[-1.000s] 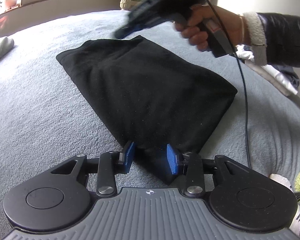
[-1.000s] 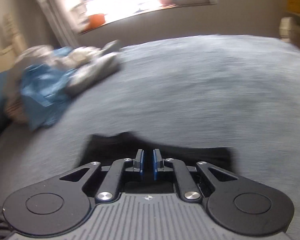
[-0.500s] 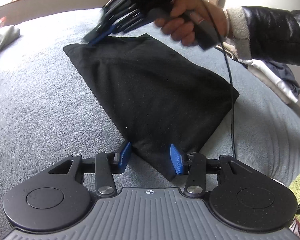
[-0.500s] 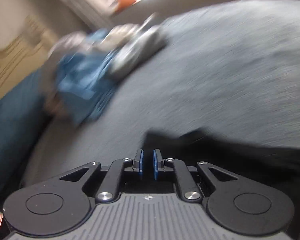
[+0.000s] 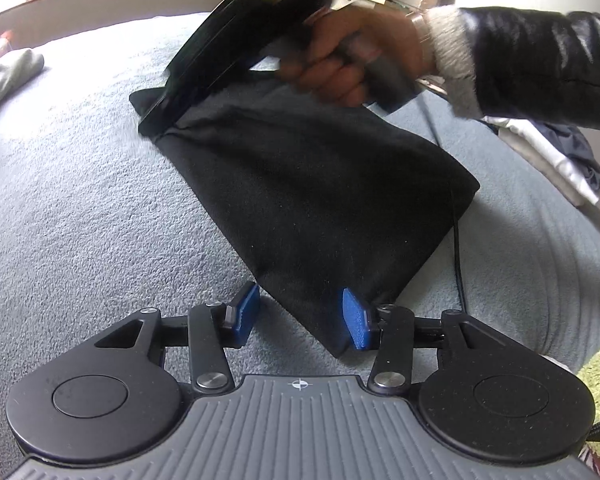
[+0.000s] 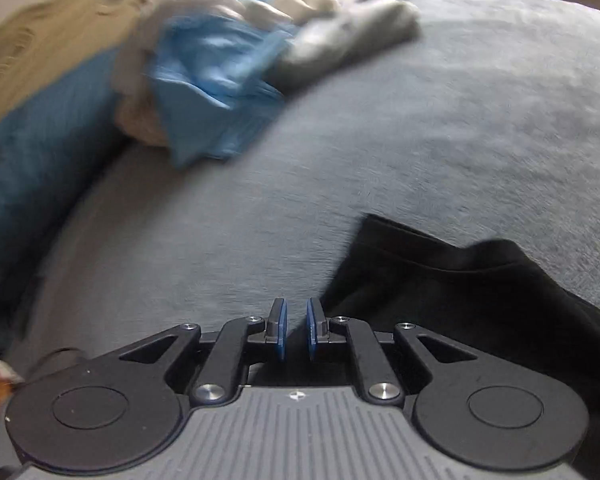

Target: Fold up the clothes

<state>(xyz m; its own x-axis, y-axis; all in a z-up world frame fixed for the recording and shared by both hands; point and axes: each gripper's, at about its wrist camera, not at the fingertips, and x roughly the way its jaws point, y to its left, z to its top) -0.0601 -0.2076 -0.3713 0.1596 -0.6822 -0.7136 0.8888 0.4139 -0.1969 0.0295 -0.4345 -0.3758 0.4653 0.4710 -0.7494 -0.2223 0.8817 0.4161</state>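
Note:
A black folded garment [image 5: 320, 184] lies on the grey bed blanket [image 5: 80, 208]. My left gripper [image 5: 300, 312] straddles its near corner, jaws opening; the blue pads [image 5: 246, 310] stand clear of the cloth. In the left wrist view a hand [image 5: 340, 64] holds my right gripper [image 5: 160, 116], blurred, with its tip at the garment's far left corner. In the right wrist view my right gripper [image 6: 296, 328] is closing, almost shut, with nothing between the pads. It sits over the blanket just left of the garment's edge [image 6: 480, 300].
A loose pile of blue, white and grey clothes [image 6: 220, 60] lies at the far side of the bed beside a dark blue pillow [image 6: 32, 168]. White folded clothes [image 5: 540, 152] sit at the right edge. A black cable [image 5: 456, 248] trails across the garment's right side.
My right gripper swung left and down to the garment's far left corner, its view turning towards the clothes pile. My left gripper's jaws widened around the near corner.

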